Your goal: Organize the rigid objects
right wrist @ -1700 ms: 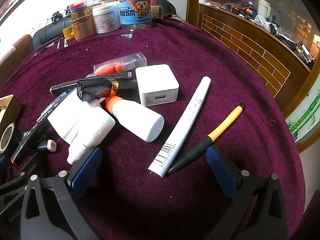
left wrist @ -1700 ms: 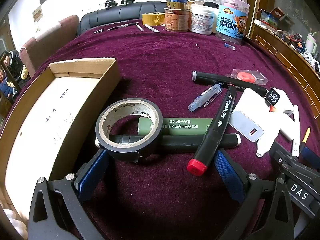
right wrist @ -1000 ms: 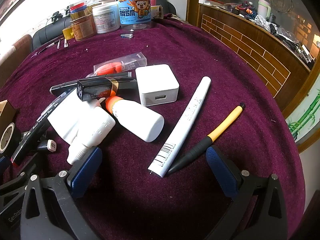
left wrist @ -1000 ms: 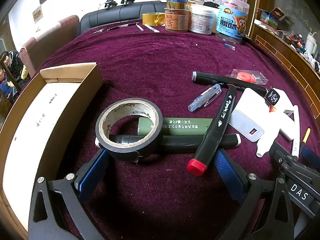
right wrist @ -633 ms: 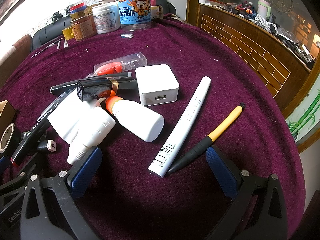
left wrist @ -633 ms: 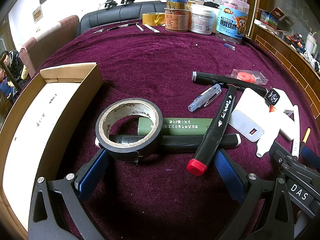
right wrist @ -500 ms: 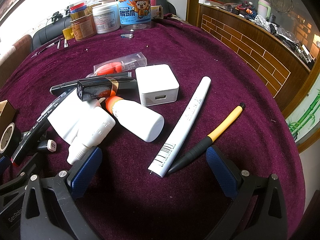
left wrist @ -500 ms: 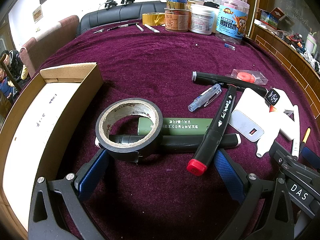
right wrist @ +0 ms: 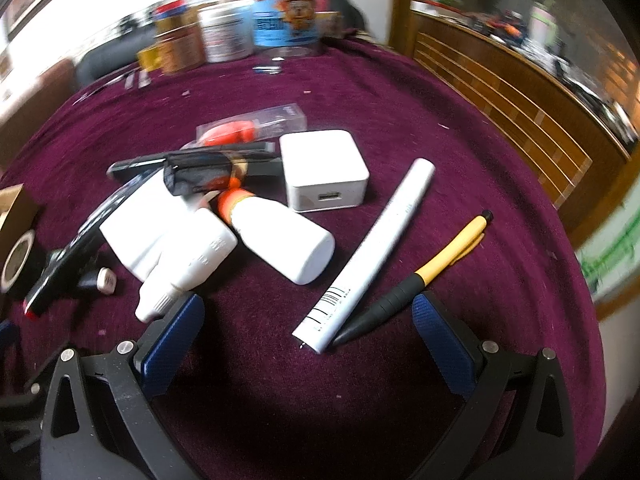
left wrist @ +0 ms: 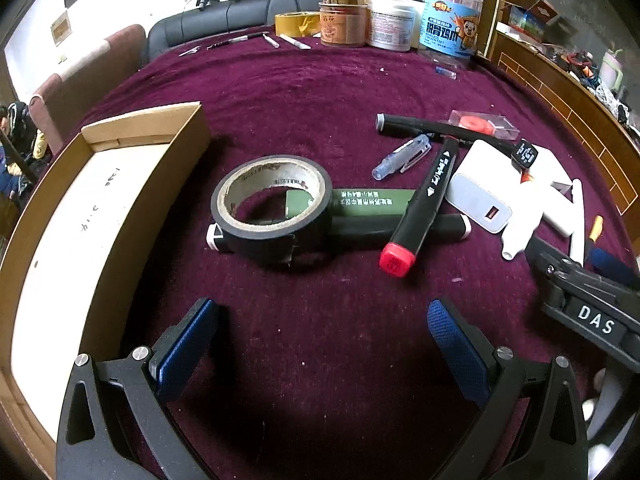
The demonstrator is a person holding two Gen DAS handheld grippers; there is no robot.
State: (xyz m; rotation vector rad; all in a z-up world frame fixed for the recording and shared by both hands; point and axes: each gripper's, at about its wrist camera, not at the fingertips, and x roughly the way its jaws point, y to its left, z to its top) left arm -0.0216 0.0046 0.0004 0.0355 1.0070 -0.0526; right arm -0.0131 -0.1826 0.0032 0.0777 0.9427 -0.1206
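A black tape roll (left wrist: pixel 273 207) leans on a green block (left wrist: pixel 370 203) and a black marker (left wrist: pixel 384 225); a red-capped black marker (left wrist: pixel 424 198) crosses them. My left gripper (left wrist: pixel 324 326) is open, a little short of the roll, nothing between its blue pads. In the right wrist view lie a white tube (right wrist: pixel 370 251), a yellow-and-black pen (right wrist: pixel 416 276), two white bottles (right wrist: pixel 280 236) and a white charger cube (right wrist: pixel 322 174). My right gripper (right wrist: pixel 308 322) is open, its fingers at either side of the near ends of the tube and pen.
An open cardboard box (left wrist: pixel 76 216) stands at the left of the purple cloth. Jars and tins (left wrist: pixel 392 20) line the far edge, with small pens beside them. A clear pen (left wrist: pixel 402 154) and an orange item in a clear case (left wrist: pixel 482 122) lie mid-table. A wooden counter (right wrist: pixel 520 88) runs along the right.
The cardboard box slid left about a second ago. My left gripper has just pulled back from the tape roll. The right view has gone blurred and shifted slightly; that gripper is moving.
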